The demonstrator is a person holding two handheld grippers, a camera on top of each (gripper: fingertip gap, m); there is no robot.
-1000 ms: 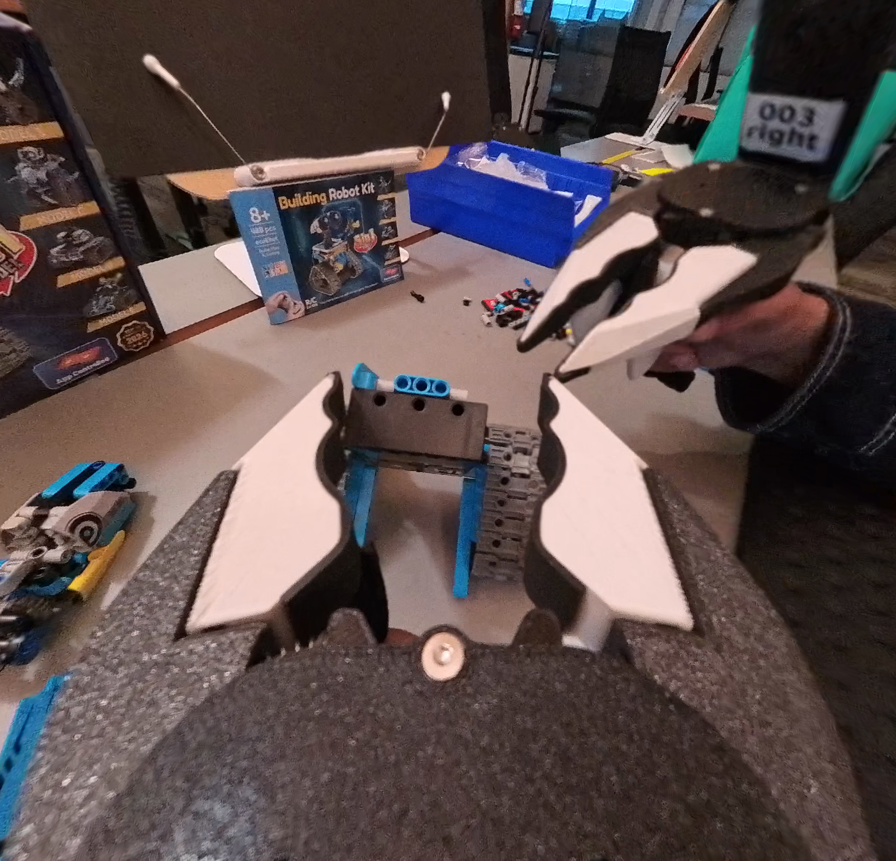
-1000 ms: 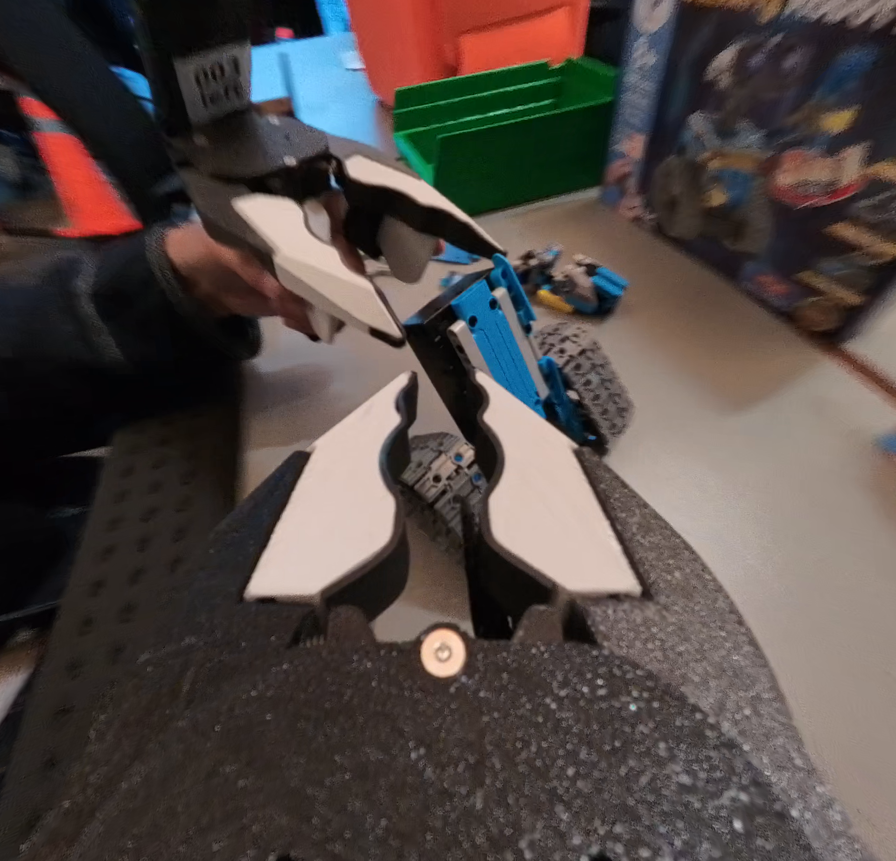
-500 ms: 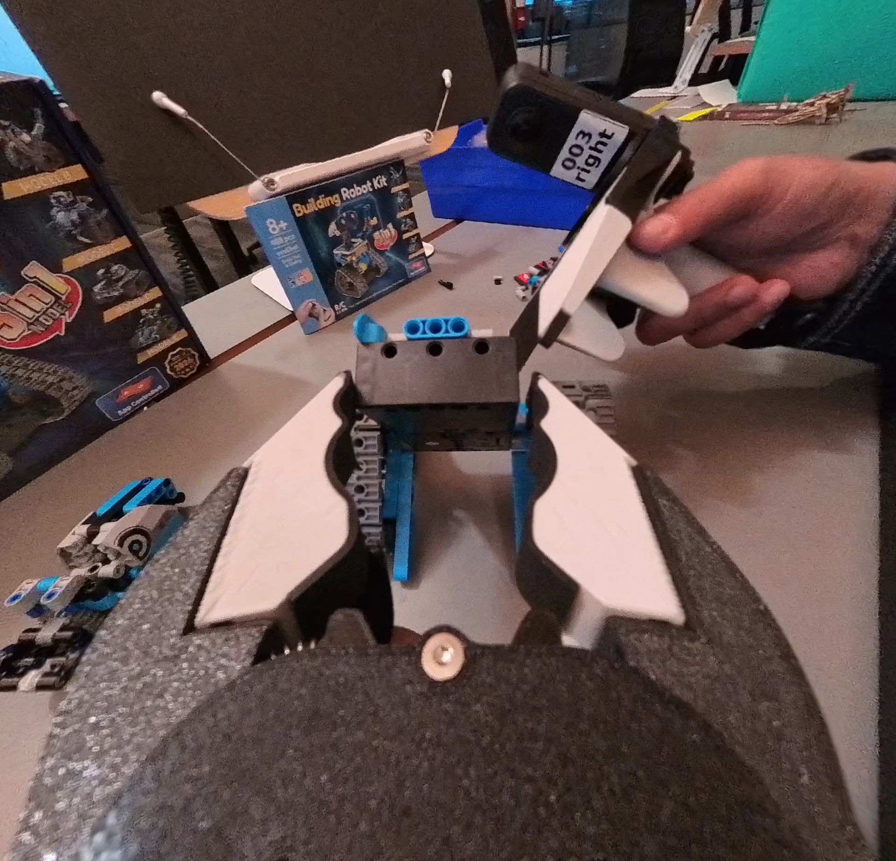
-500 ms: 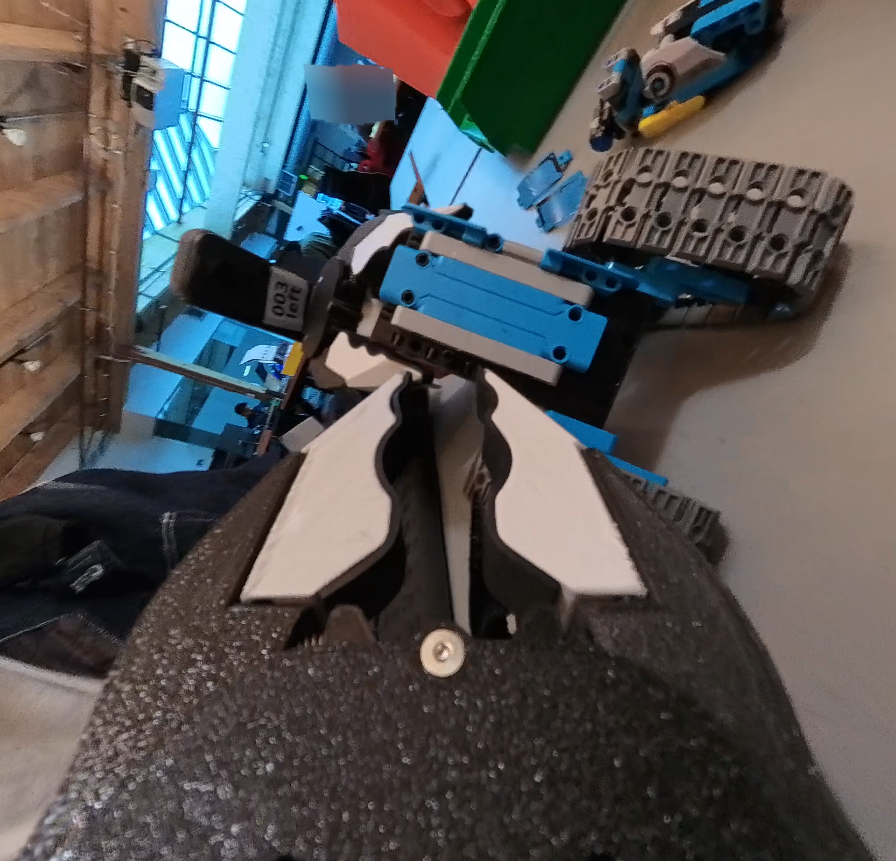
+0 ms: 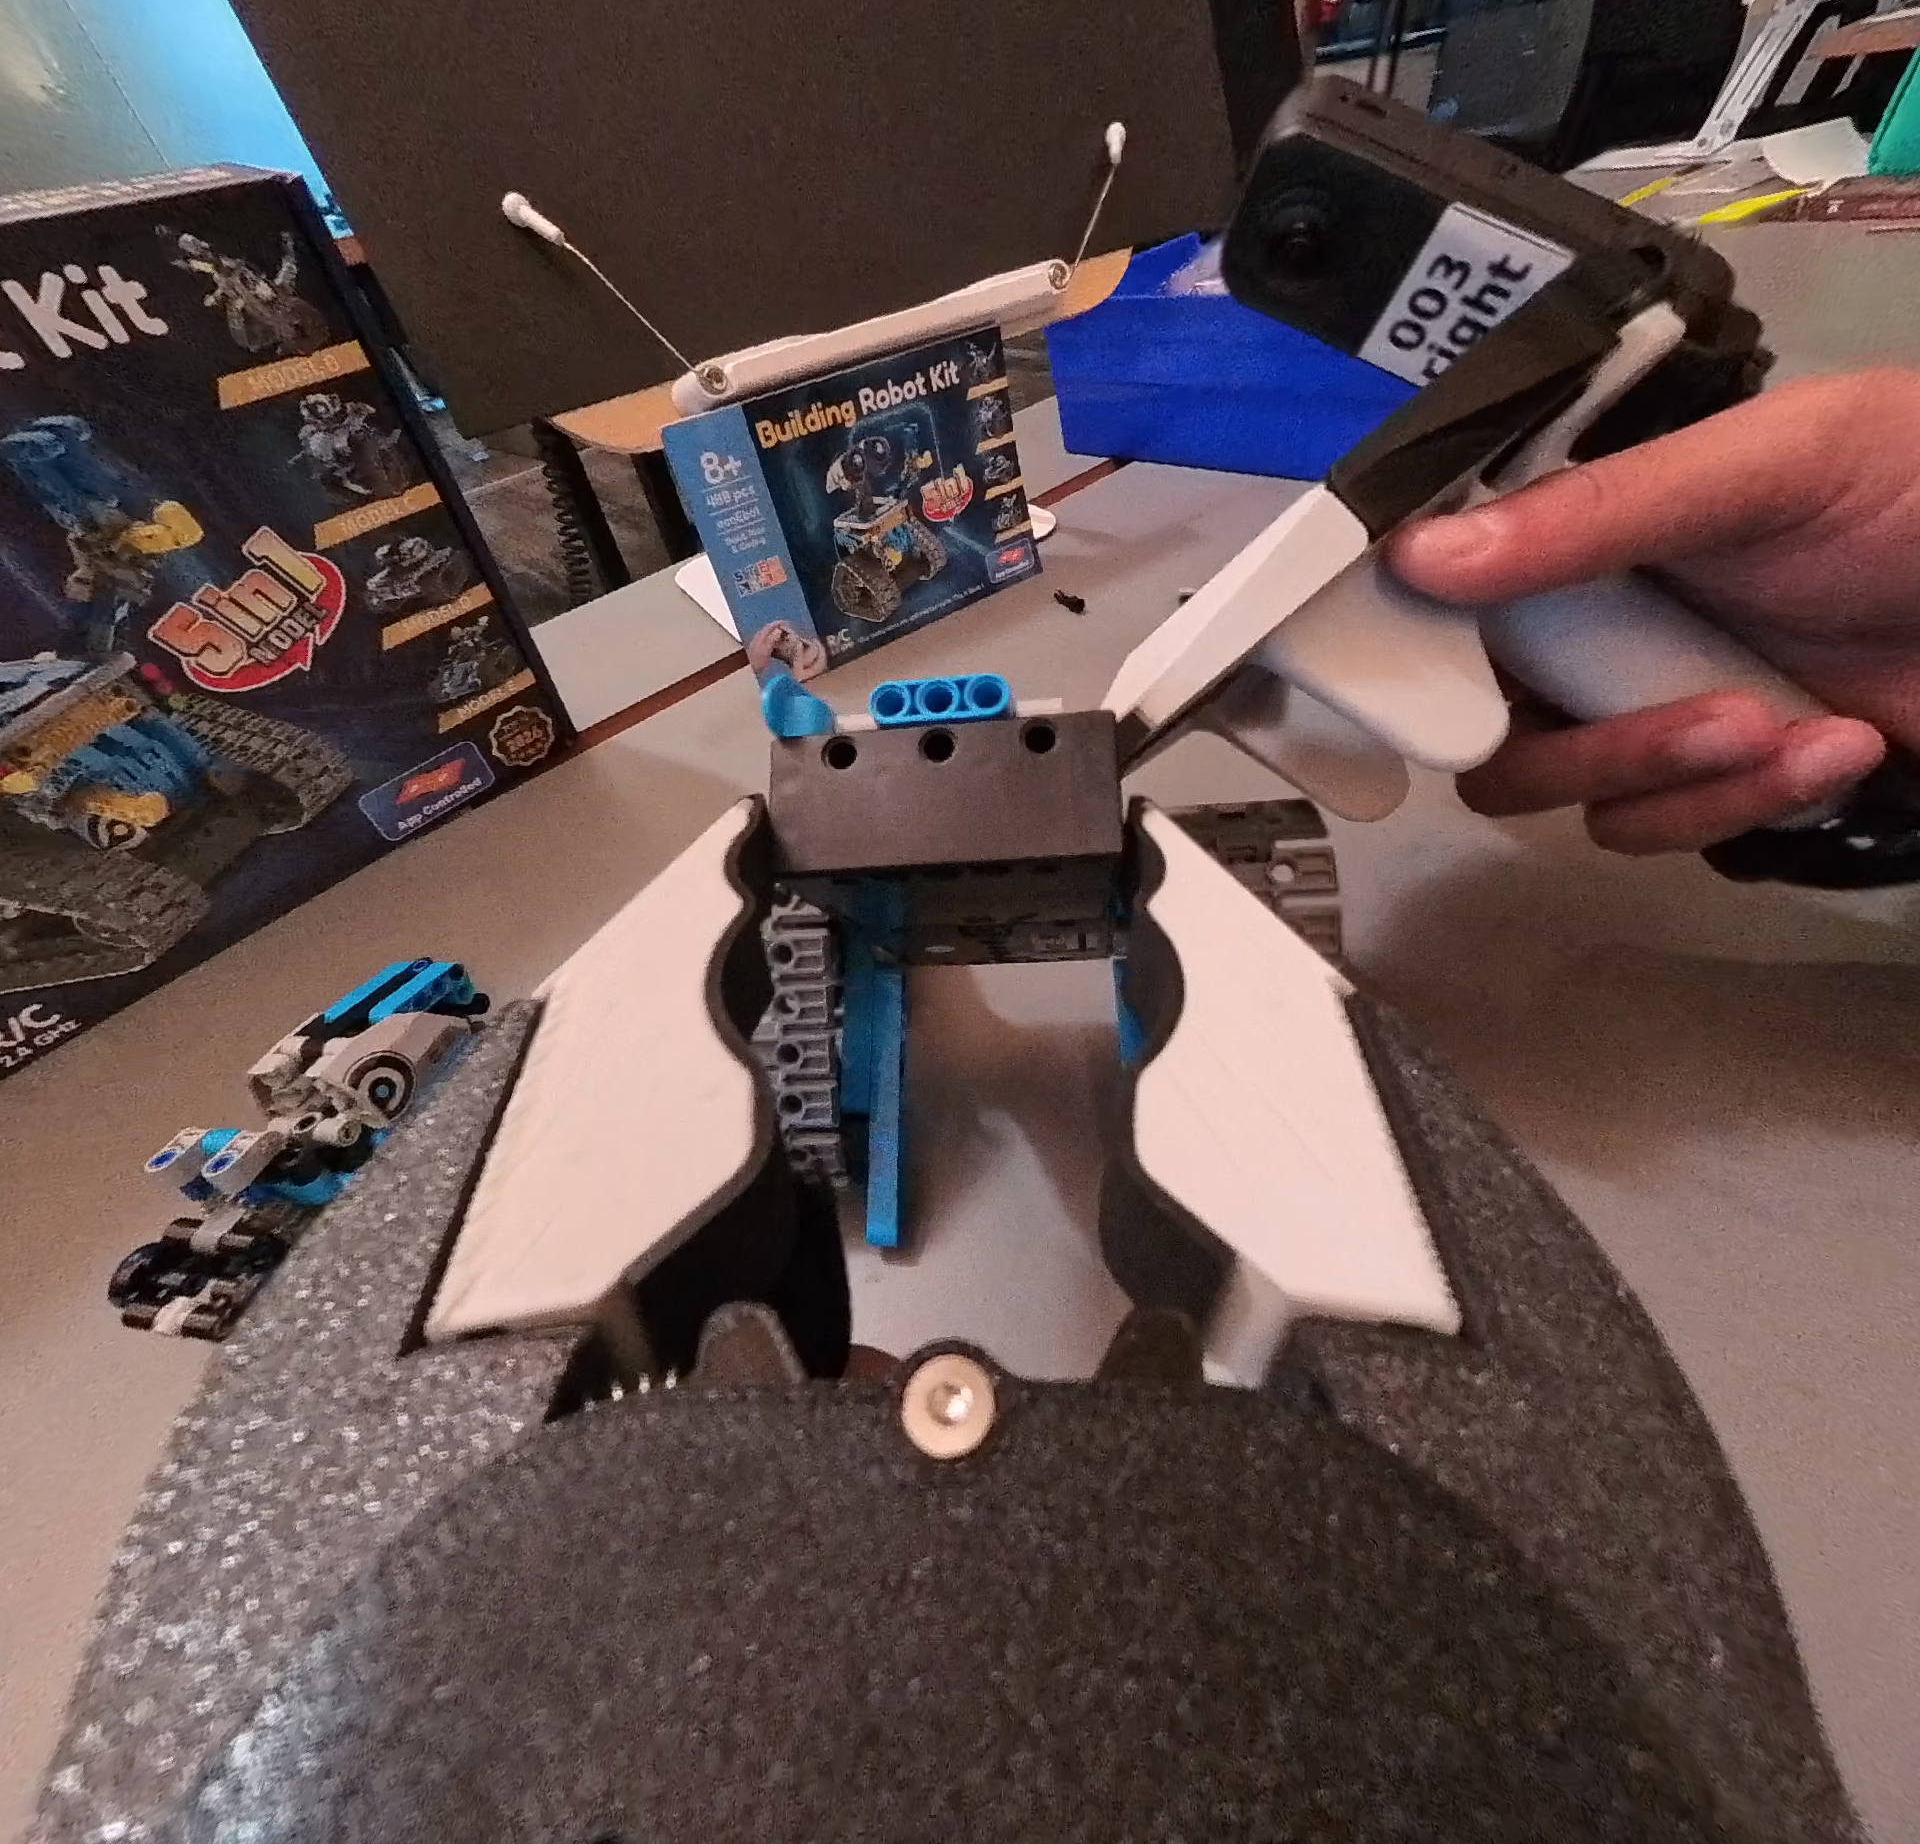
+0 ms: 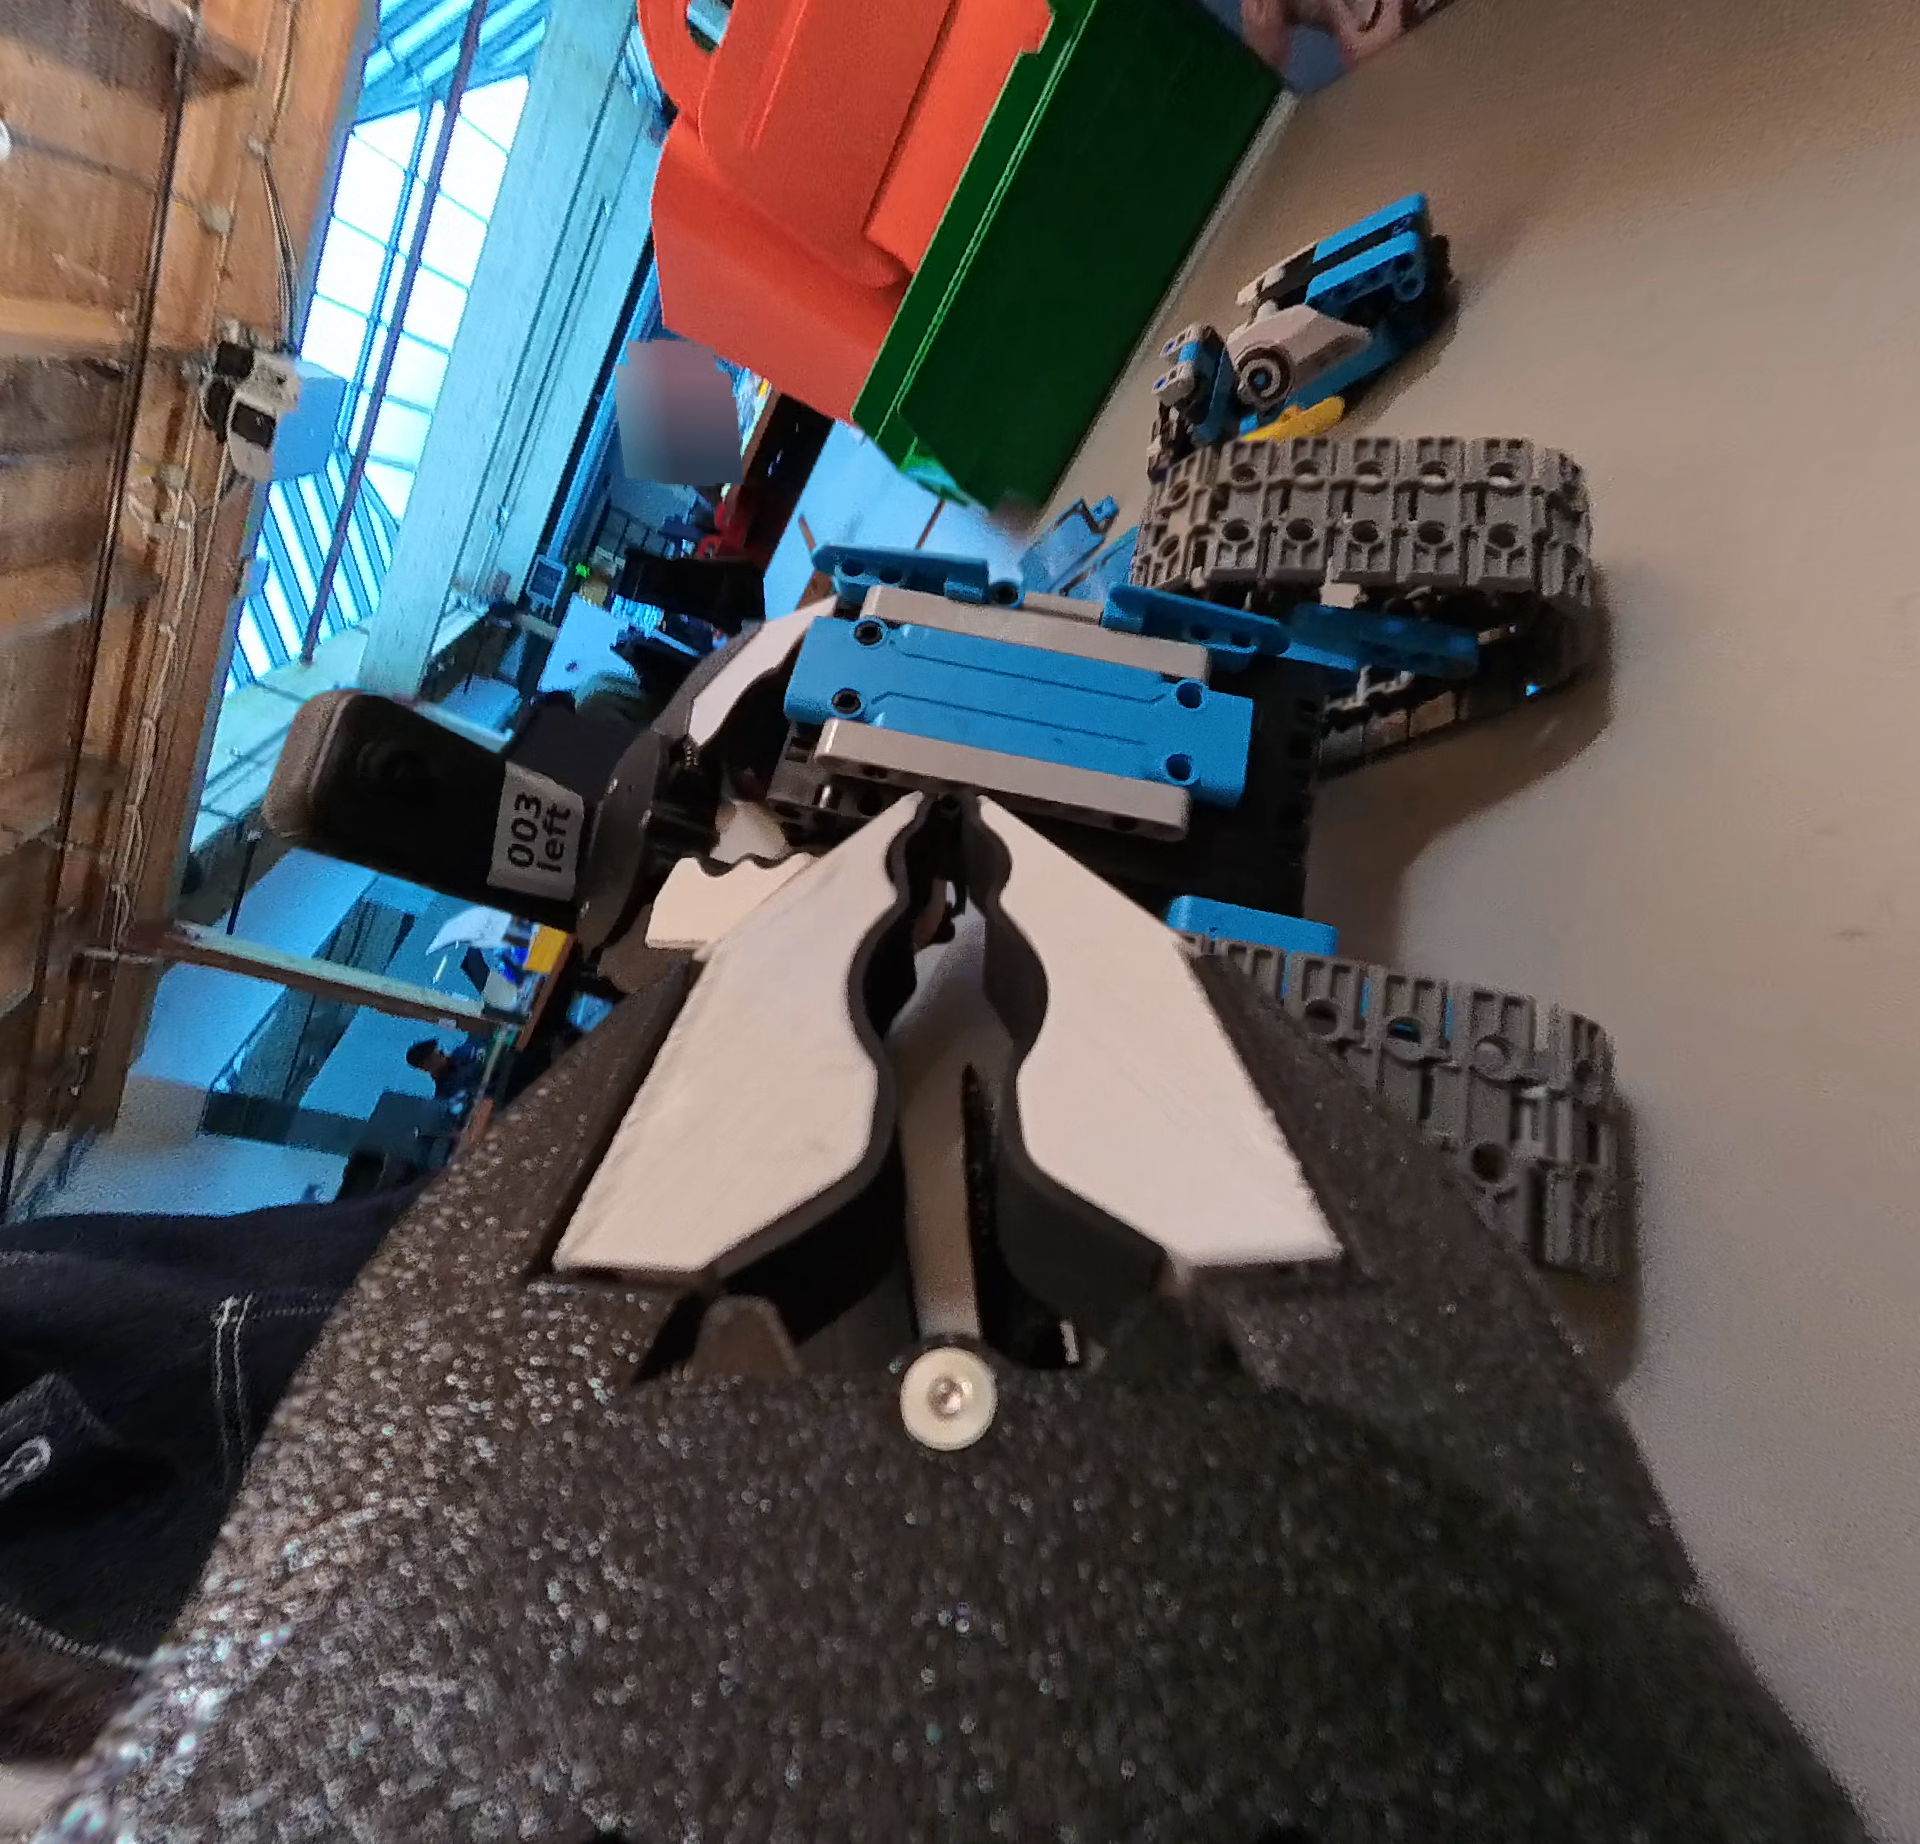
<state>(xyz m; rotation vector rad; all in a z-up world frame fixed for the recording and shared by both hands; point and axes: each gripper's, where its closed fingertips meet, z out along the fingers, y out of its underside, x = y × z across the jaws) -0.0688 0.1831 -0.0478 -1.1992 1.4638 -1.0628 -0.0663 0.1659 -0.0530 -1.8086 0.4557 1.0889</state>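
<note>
The left gripper (image 5: pixel 940 838) is clamped on the black block at the top of the tracked model (image 5: pixel 940 818), one finger on each side of it, with the model standing on the grey table (image 5: pixel 1558 1119). From the right, the right gripper (image 5: pixel 1127 724) comes in at a slant, its tip touching the block's upper right corner, a hand (image 5: pixel 1704 589) wrapped round its handle and a white printed sticker on its camera housing.

Swing to the right wrist view — the whole scene is rolled sideways here. The right gripper (image 6: pixel 945 807) has its jaws pinched almost together at the model's (image 6: pixel 1018 703) blue and grey side plates; whether it grips anything there, I cannot tell. This view shows both grey tracks, plus a green bin (image 6: pixel 1049 236) and an orange bin (image 6: pixel 831 132) that the left view misses.

The left view alone gives the two printed kit boxes — a big box (image 5: pixel 239 568) at left, a small box (image 5: pixel 852 495) behind — and a blue bin (image 5: pixel 1195 402). A small blue and grey assembly (image 5: pixel 312 1098) lies on the table in both.
</note>
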